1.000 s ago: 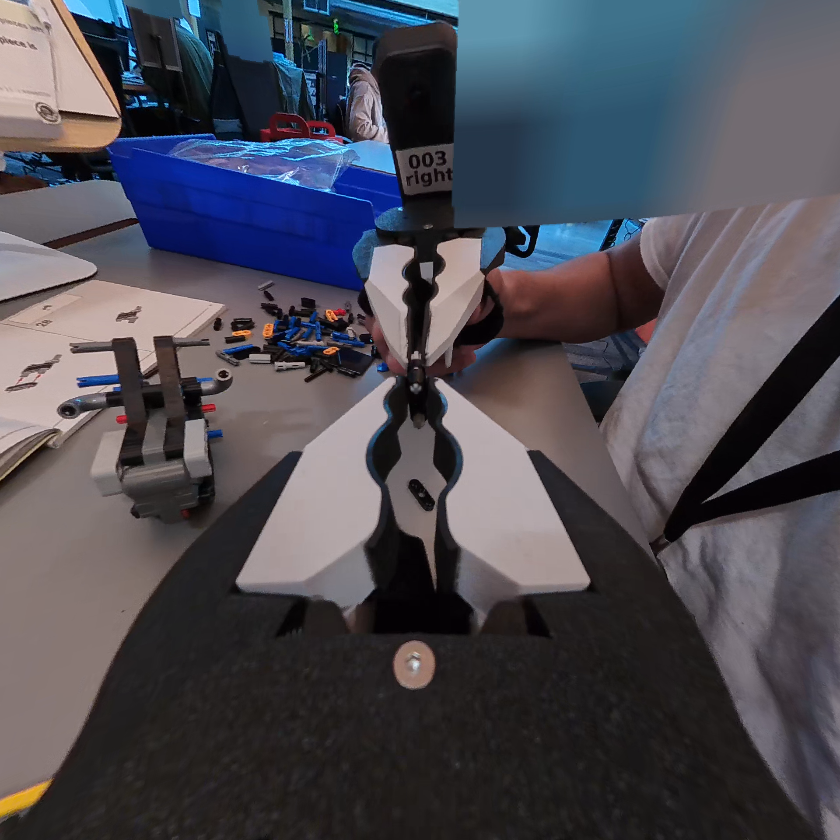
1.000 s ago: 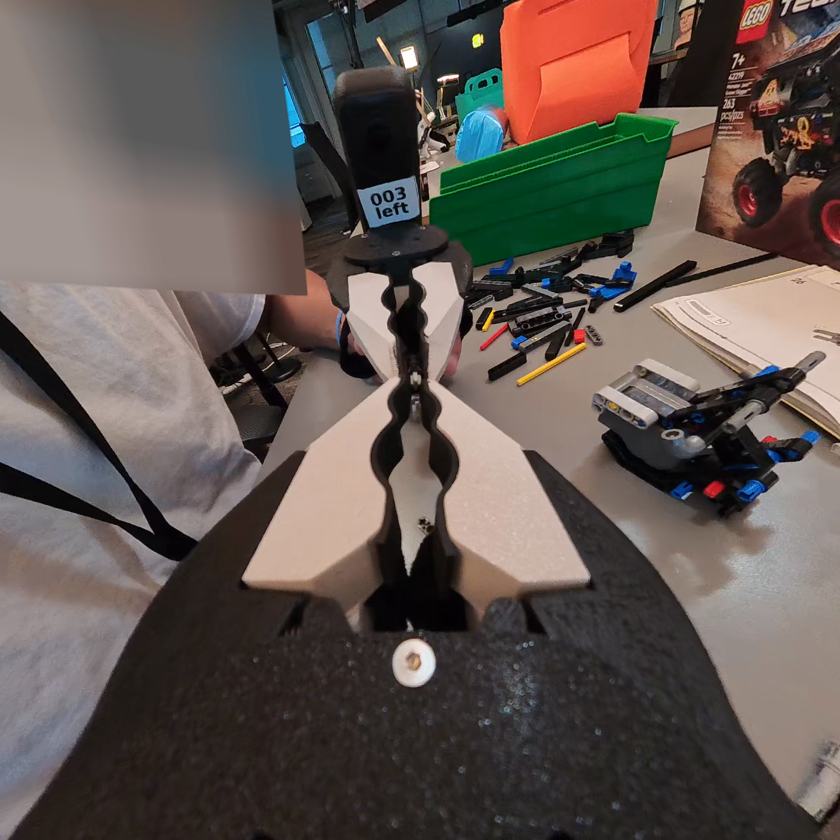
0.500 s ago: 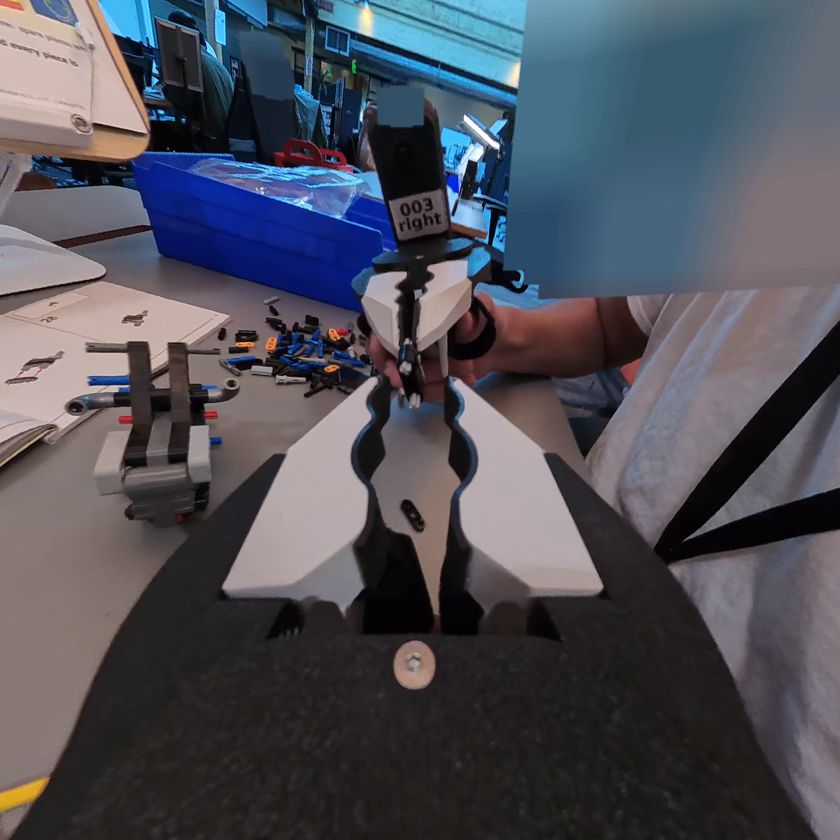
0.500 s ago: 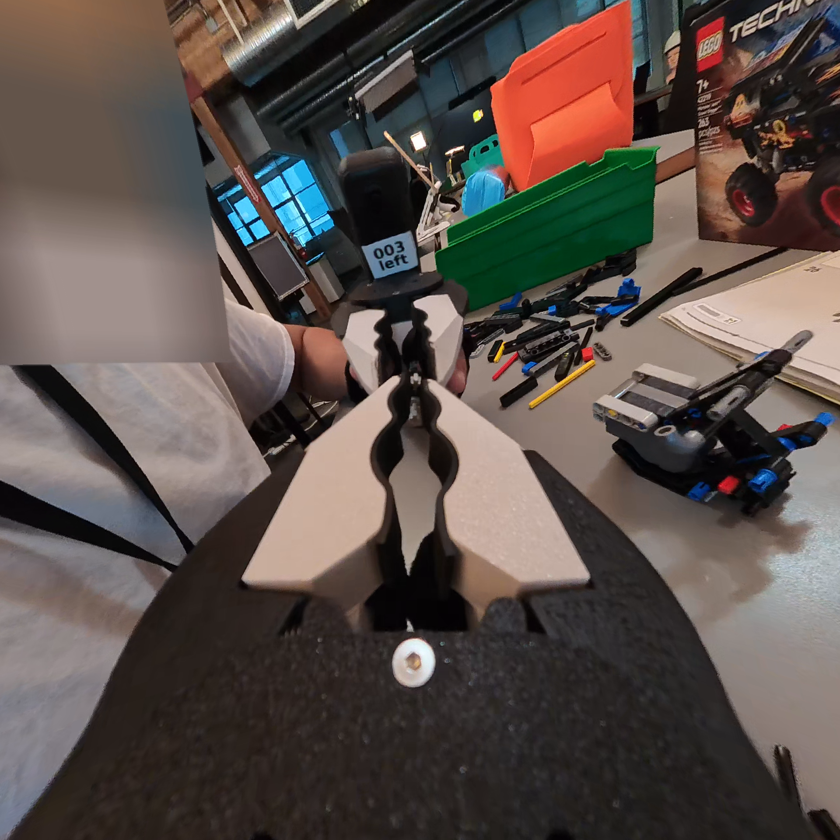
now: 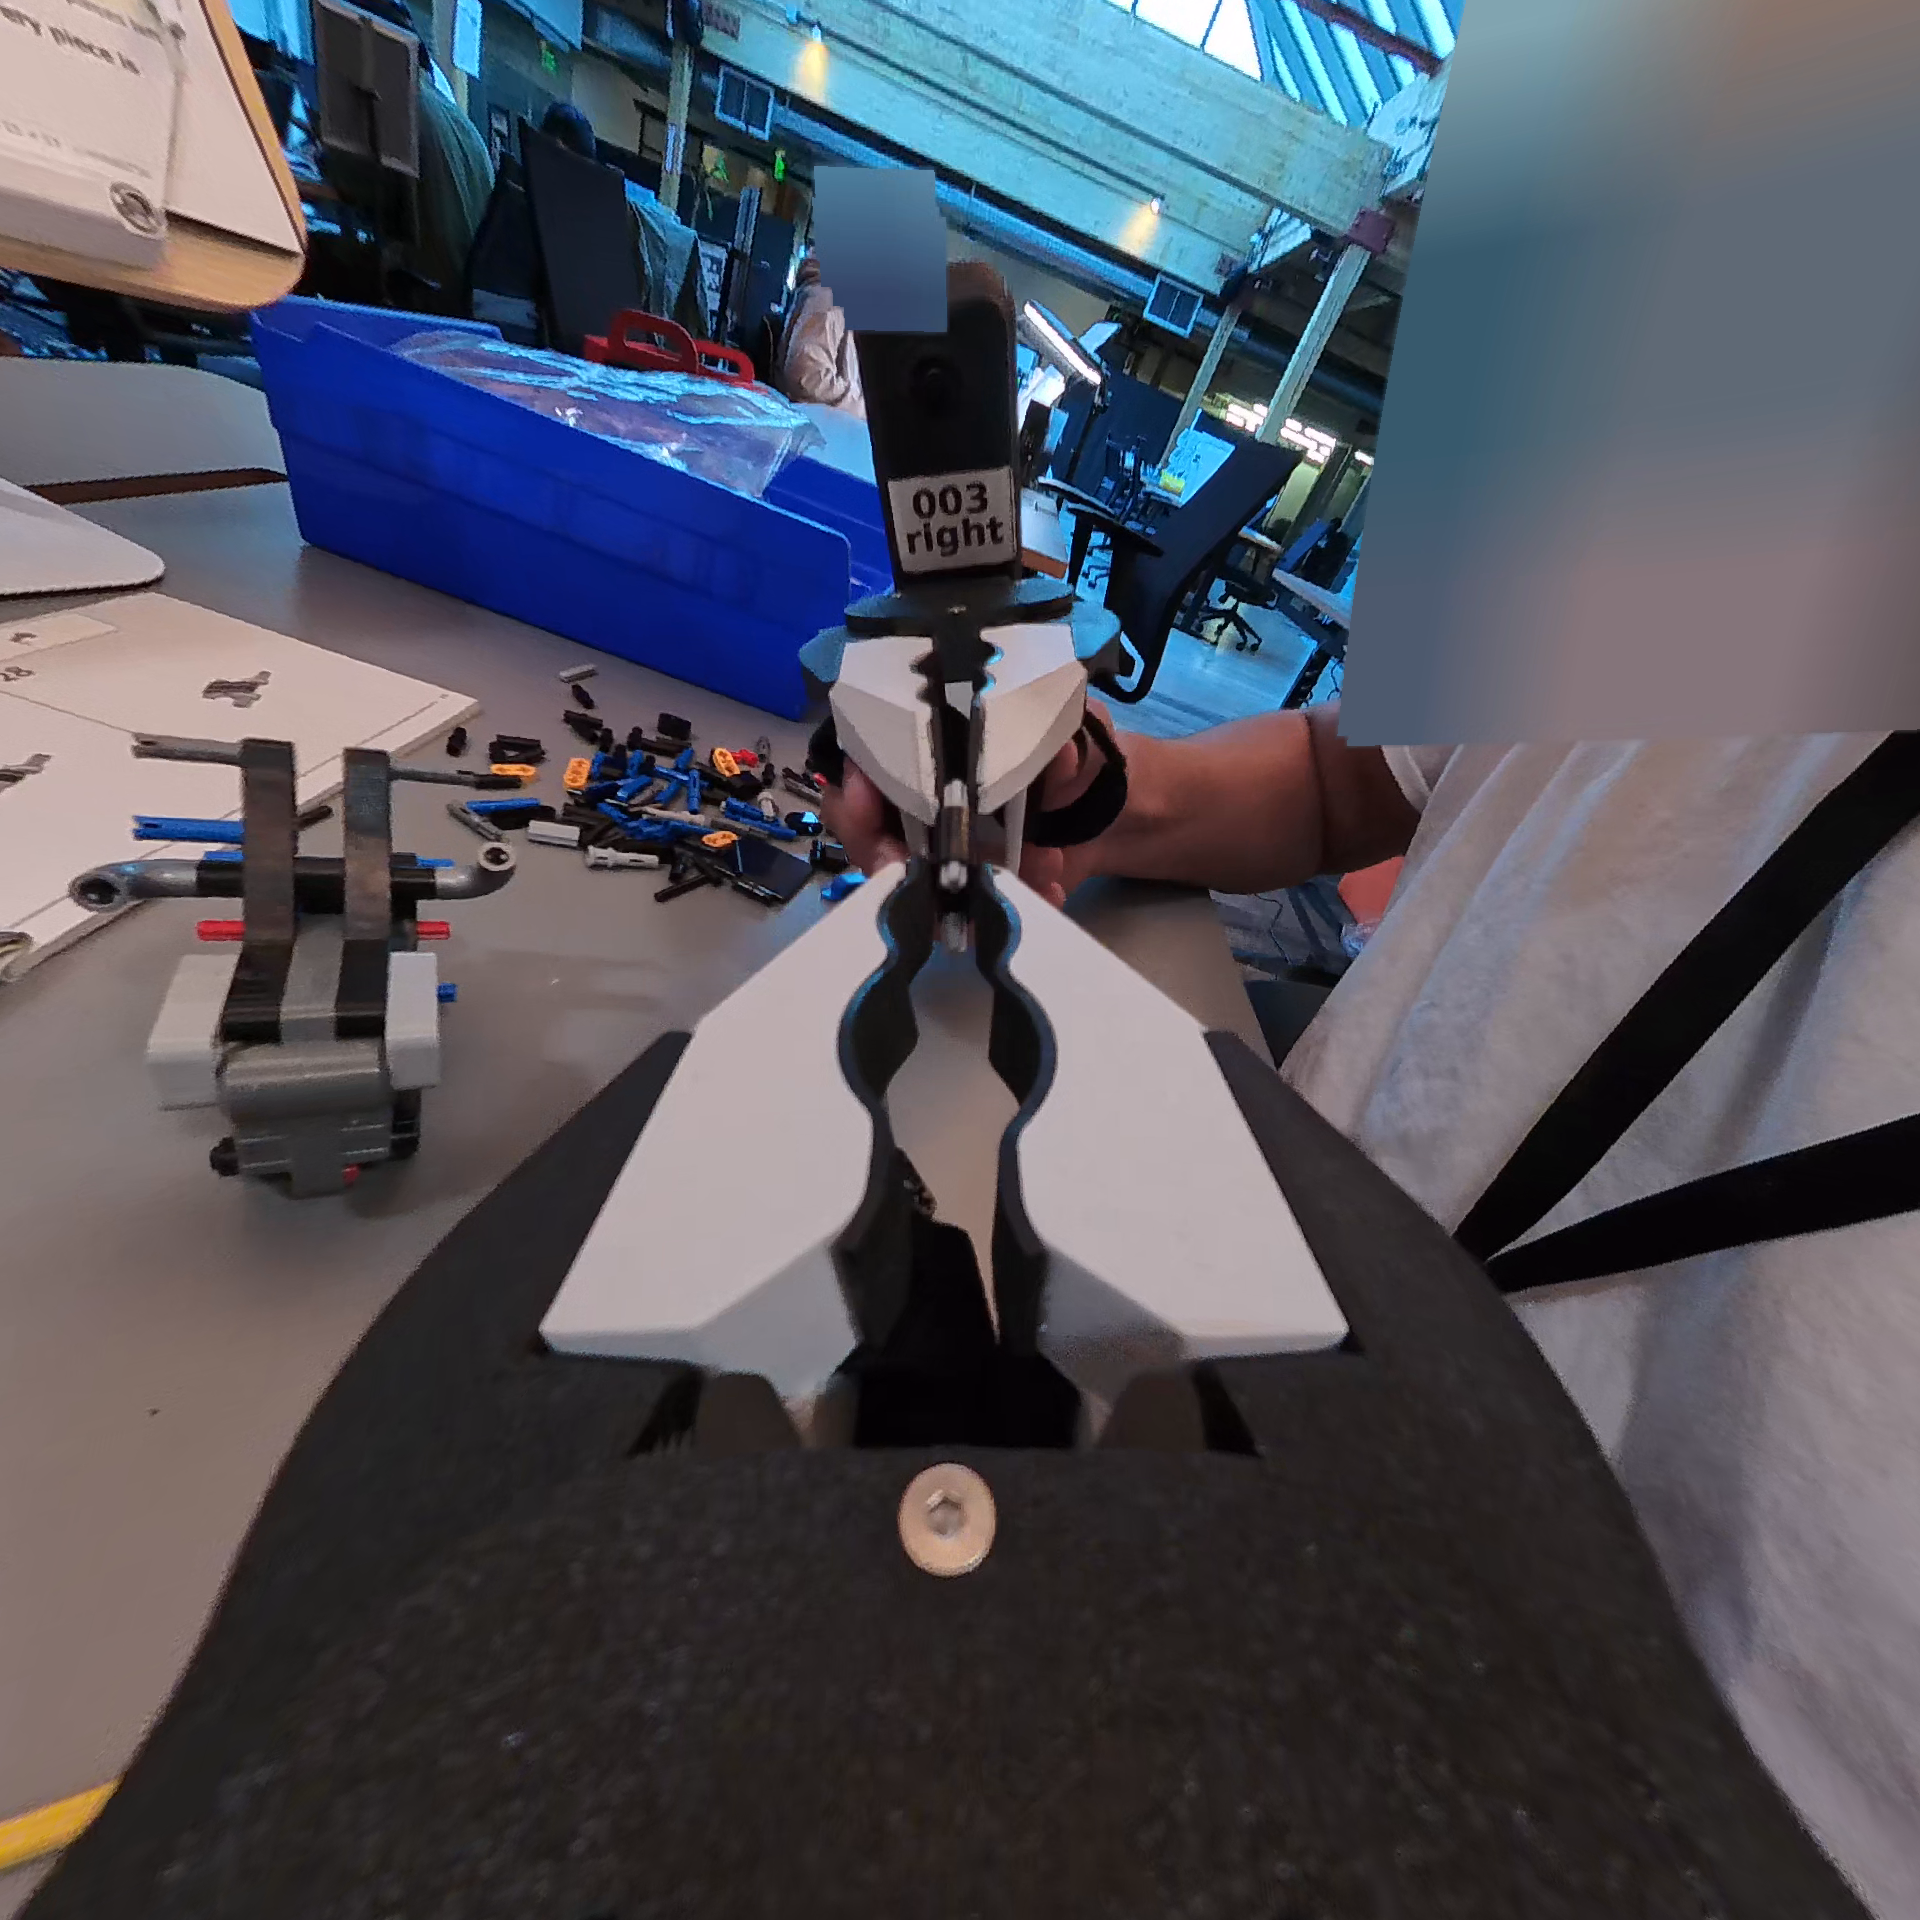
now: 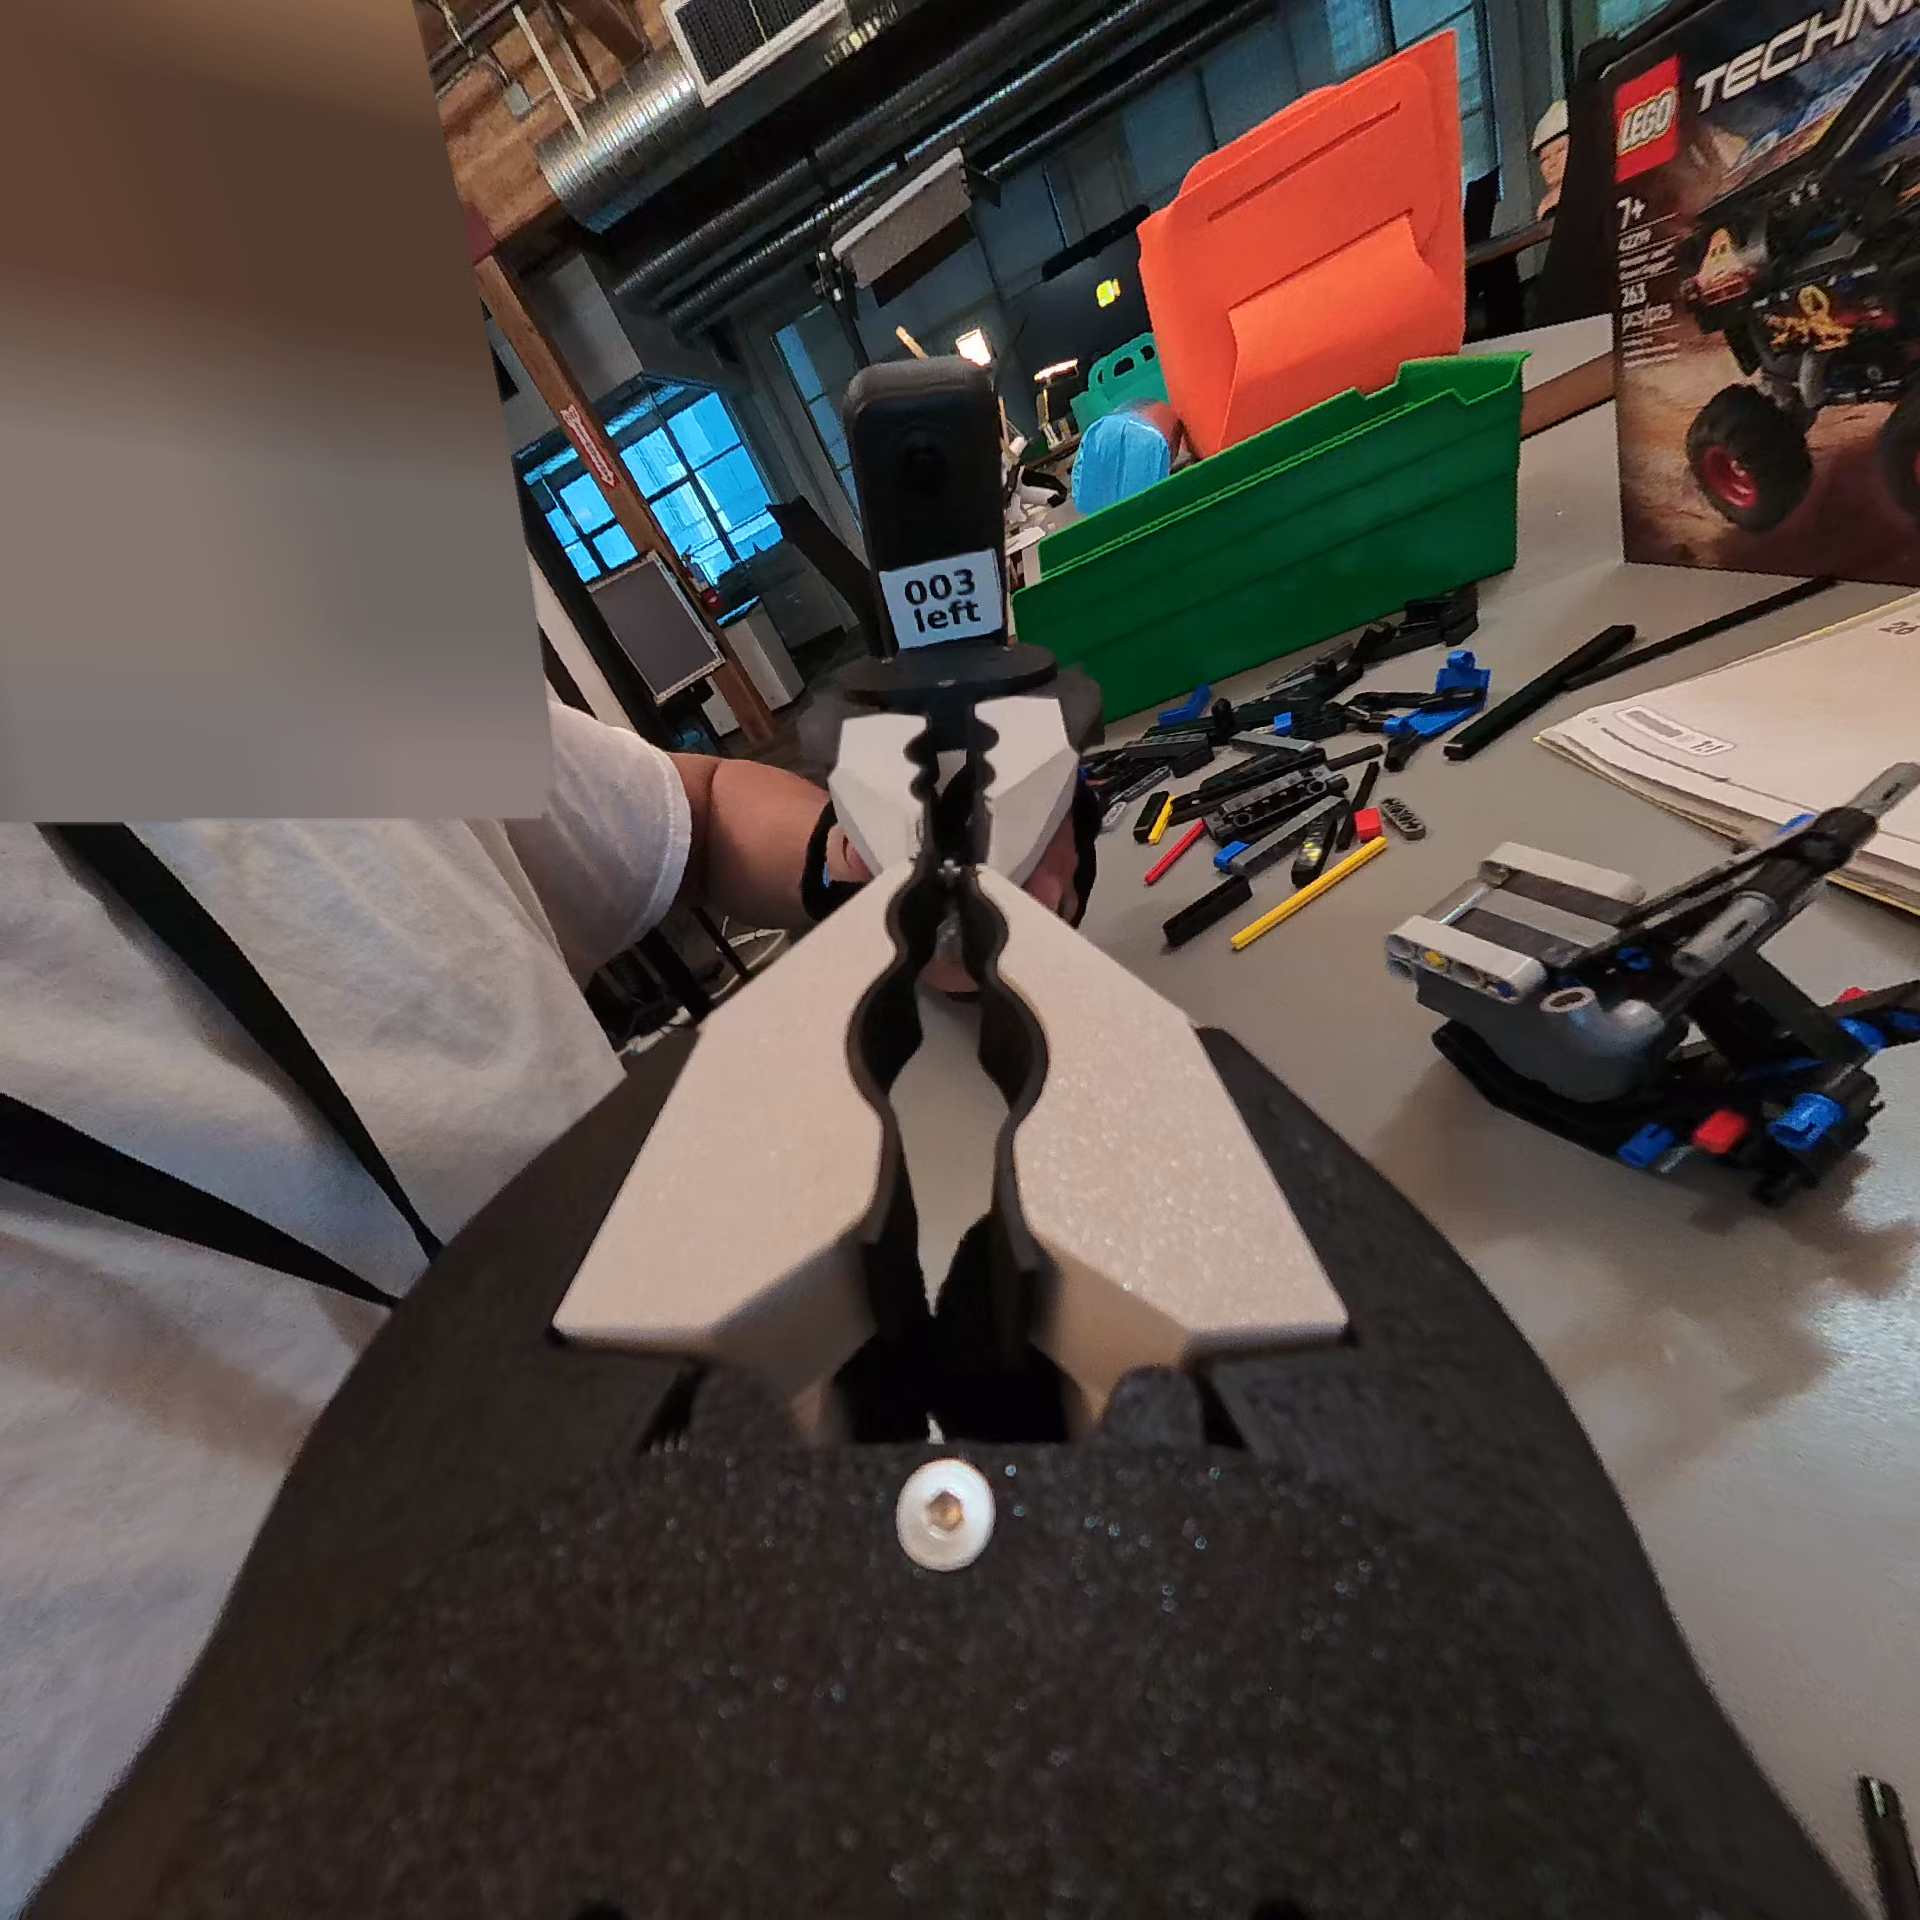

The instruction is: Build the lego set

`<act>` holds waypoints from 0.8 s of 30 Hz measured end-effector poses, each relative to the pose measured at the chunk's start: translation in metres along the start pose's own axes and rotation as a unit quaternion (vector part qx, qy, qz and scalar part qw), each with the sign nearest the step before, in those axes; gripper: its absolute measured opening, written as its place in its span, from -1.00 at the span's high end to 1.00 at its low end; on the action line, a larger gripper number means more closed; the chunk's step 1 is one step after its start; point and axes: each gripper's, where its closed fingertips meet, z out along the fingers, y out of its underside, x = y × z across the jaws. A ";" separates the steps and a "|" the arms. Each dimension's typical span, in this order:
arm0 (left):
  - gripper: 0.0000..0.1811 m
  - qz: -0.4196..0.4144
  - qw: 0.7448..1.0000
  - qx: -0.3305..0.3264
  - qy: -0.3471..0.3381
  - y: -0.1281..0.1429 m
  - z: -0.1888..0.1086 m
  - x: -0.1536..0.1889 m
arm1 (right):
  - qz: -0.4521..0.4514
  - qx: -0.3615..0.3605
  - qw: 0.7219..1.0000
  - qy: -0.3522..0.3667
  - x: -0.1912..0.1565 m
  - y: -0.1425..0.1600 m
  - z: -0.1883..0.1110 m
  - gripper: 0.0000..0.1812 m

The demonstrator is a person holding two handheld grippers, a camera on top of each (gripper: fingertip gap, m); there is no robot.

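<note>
Two grippers meet tip to tip above the grey table (image 5: 623, 997), sharing one tiny pin.

Half-built lego model (image 5: 301, 997) stands well apart: rigid, light, best held by its grey block. Left gripper (image 5: 951, 914) and right gripper (image 6: 948, 883) are both pinched on the small metal-tipped pin (image 5: 952, 831): hard, slippery, easily dropped; hold mid-shaft.

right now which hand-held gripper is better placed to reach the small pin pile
Right: the pin pile lies just beside the right hand-held gripper, though it is shut on a pin.
</note>
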 end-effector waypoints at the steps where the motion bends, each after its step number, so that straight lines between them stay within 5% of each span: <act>1: 0.95 0.003 1.000 -0.006 0.001 0.002 0.001 0.001 | -0.003 -0.003 1.000 -0.001 -0.001 0.001 0.001 0.97; 13: 0.94 0.024 1.000 -0.006 -0.011 0.003 -0.001 -0.002 | -0.134 -0.075 0.985 0.082 0.004 0.004 0.002 0.94; 18: 0.94 -0.046 0.999 0.013 -0.011 0.001 -0.003 -0.013 | -0.243 -0.128 0.947 0.164 0.011 0.013 0.005 0.68; 24: 0.94 -0.081 0.996 0.019 -0.020 0.000 -0.003 -0.022 | -0.335 -0.203 0.883 0.256 0.029 0.029 0.006 0.68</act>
